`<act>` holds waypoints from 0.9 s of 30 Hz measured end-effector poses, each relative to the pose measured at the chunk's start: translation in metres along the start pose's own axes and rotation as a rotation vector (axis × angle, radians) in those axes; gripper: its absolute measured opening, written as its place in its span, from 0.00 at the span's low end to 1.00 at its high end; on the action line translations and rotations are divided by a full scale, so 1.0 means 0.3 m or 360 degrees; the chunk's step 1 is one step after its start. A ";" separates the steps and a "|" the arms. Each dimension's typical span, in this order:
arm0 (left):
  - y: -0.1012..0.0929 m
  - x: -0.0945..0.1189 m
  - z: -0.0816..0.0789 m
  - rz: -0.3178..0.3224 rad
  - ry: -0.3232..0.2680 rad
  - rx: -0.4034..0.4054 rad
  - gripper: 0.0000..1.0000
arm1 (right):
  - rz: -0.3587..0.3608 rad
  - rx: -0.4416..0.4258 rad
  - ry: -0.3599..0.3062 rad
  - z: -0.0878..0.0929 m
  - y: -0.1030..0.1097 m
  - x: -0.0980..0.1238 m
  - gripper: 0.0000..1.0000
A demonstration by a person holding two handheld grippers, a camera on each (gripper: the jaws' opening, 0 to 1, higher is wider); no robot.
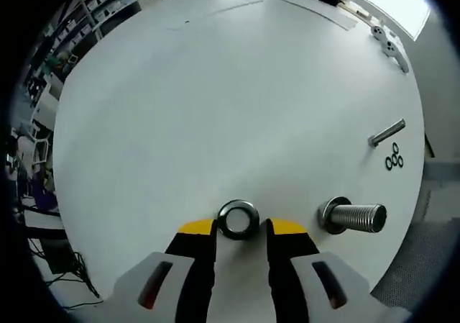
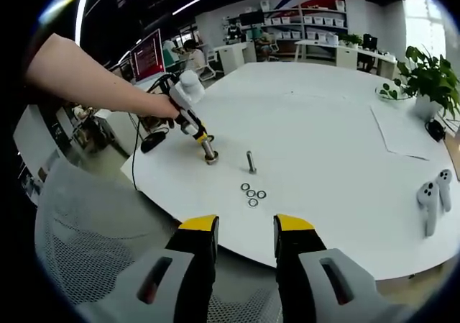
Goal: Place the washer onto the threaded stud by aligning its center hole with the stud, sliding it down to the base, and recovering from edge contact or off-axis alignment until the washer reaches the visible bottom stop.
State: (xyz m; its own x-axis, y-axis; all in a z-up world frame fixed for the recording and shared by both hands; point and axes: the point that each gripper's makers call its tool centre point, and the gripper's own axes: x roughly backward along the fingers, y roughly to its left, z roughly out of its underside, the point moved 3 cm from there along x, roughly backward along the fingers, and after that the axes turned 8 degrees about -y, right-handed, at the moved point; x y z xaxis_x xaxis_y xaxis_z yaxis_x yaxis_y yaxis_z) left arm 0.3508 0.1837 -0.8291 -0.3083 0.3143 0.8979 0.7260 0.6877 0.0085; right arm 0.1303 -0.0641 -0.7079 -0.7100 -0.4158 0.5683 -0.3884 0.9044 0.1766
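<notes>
A thick shiny metal washer (image 1: 238, 219) with a dark centre hole sits between the yellow tips of my left gripper (image 1: 241, 228); the jaws touch it on both sides just above the white table (image 1: 215, 107). A large threaded stud (image 1: 353, 217) stands to its right, apart from it. In the right gripper view, a person's hand holds the left gripper (image 2: 200, 137) down at the large stud (image 2: 209, 152). My right gripper (image 2: 246, 228) hangs open beyond the table's near edge, holding nothing.
A thin stud (image 1: 387, 132) (image 2: 251, 162) stands further along the table, with several small washers (image 1: 394, 158) (image 2: 251, 193) beside it. Two white hand controllers (image 2: 431, 201), sheets of paper (image 2: 404, 130) and a potted plant (image 2: 425, 78) lie at the right. A mesh chair (image 2: 93, 251) stands below left.
</notes>
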 end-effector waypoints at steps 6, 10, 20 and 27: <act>0.015 -0.004 0.002 -0.0007 -0.0002 0.0059 0.21 | -0.0001 0.0003 0.0005 0.001 0.001 -0.001 0.33; 0.009 -0.010 -0.003 -0.0010 0.0012 0.0038 0.21 | 0.0001 0.0004 0.0008 0.002 0.000 0.000 0.33; -0.021 0.018 0.059 0.0059 0.0186 -0.0062 0.20 | 0.0004 0.0001 0.0007 0.002 -0.002 0.001 0.33; -0.050 0.054 0.127 0.0088 0.0334 -0.0150 0.20 | 0.0000 0.0012 0.0016 0.005 0.001 0.000 0.33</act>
State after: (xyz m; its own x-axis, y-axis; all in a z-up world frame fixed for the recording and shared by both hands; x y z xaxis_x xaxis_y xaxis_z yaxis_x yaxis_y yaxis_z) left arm 0.3116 0.2034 -0.8315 -0.1393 0.2002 0.9698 0.7954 0.6059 -0.0109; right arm 0.1294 -0.0640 -0.7089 -0.7041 -0.4150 0.5762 -0.3928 0.9036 0.1708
